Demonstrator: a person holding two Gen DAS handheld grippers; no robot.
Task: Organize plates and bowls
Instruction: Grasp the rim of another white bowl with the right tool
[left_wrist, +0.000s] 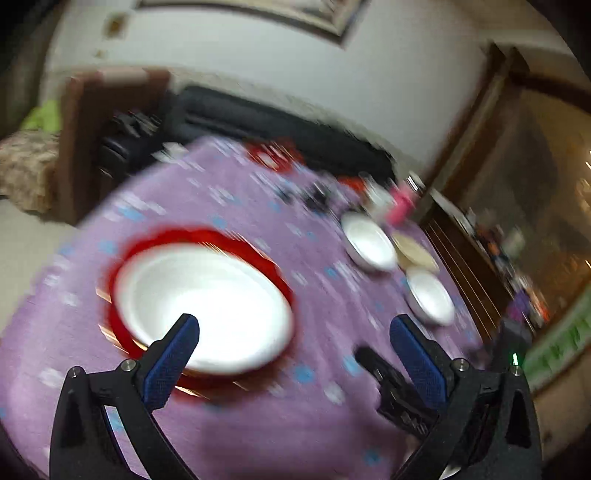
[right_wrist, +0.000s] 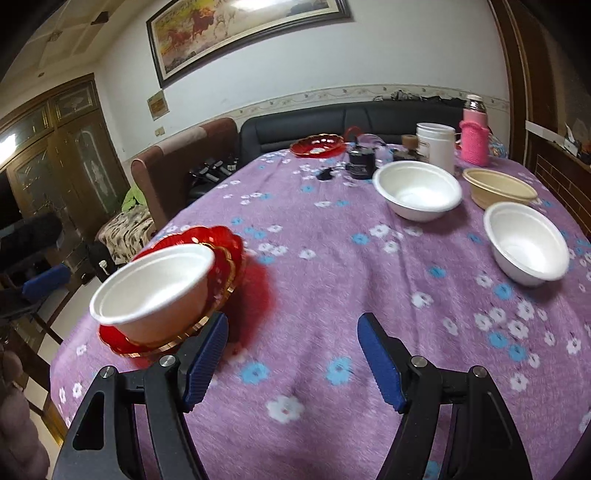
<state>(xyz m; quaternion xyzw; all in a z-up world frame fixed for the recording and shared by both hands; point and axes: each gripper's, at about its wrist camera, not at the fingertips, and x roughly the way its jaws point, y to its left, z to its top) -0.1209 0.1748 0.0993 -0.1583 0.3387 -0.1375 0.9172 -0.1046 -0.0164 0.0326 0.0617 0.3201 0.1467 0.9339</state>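
1. One white foam bowl (right_wrist: 155, 291) sits inside a stack of red scalloped plastic plates with gold rims (right_wrist: 221, 254) at the near left edge of the round table under a purple flowered cloth (right_wrist: 332, 295). By the look of it, this is the gathering spot, so one bowl seems already sorted.
2. Three bowls stand loose on the far right of the table: a second white foam bowl (right_wrist: 417, 192), a third white foam bowl (right_wrist: 526, 242) nearer the edge, and a beige shallow bowl (right_wrist: 498, 192) just behind them. None is nested in another.
3. A lone red plate with a gold rim (right_wrist: 317, 146) lies at the far side of the table, well apart from the stack; it likely still has to join it.
4. The left gripper (left_wrist: 295, 332) hovers just over the near rim of the placed bowl, its jaws spread wide with nothing between them; that view is blurred.
5. The right gripper (right_wrist: 291, 332) hangs over bare cloth beside the stack, its jaws also apart and empty.
6. Judged from this layout, the task is early: three bowls and one plate remain to collect.
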